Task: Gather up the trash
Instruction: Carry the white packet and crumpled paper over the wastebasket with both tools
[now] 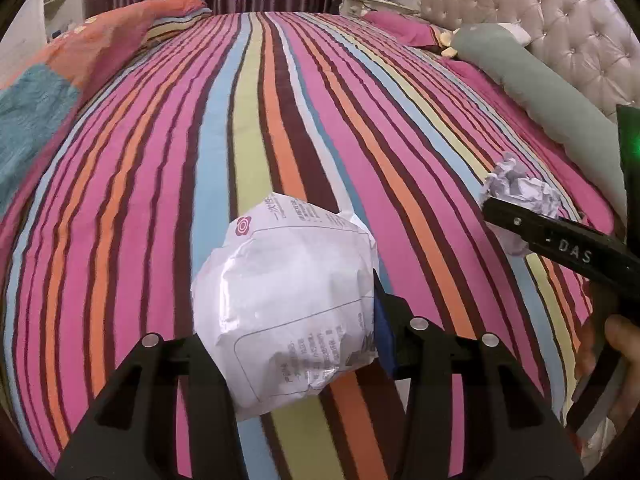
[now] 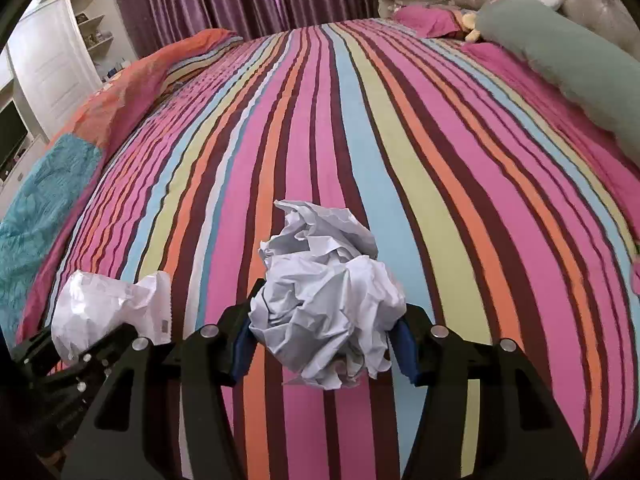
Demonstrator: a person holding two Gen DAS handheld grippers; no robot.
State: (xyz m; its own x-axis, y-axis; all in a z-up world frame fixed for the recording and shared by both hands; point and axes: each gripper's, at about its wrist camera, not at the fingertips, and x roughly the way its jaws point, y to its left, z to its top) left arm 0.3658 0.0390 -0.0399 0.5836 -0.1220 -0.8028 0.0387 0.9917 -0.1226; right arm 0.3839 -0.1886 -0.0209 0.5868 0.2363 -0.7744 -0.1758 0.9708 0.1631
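Holding a printed white wrapper [image 1: 288,304] clenched in my left gripper [image 1: 288,340] and crumpled paper [image 2: 324,312] in the right gripper [image 2: 324,344], side by side above the striped bedsheet [image 1: 280,120], no bin visible.

White letters "DAS" showing on the black right gripper [image 1: 520,216] finger, red flower logo and printed Chinese characters, too small for reading, showing on the crumpled white wrapper [image 1: 288,300]

The striped bedspread [image 2: 360,152] lay open ahead, with nothing on its wide middle. A folded quilt [image 2: 100,120] bounded the left side, and a green bolster [image 2: 568,64] with pink pillows [image 2: 428,20] bounded the right, against the tufted headboard [image 1: 540,12]. The two grippers stood close side by side.
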